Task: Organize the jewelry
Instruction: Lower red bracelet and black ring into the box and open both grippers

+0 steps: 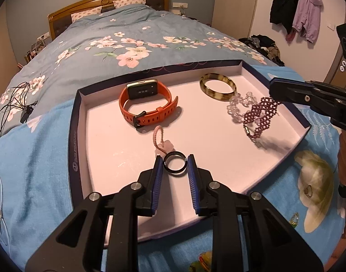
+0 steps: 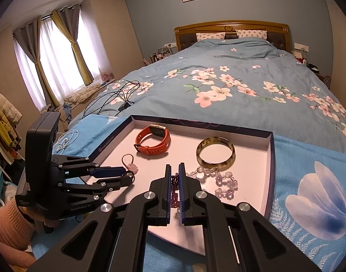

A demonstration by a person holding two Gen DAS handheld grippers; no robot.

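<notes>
Two grips we hold: left gripper (image 1: 174, 163) pinches the small black ring (image 1: 174, 164) over the white tray (image 1: 218, 158); right gripper (image 2: 174, 170) clamps the purple beaded bracelet (image 2: 174, 189), which could snag the clear crystal bracelet (image 2: 225, 182) touching it.

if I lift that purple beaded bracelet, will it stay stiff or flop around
Probably flop: the purple beaded bracelet is woven mesh, sagging from the right gripper. It may drag the clear bead bracelet lying against it.
</notes>
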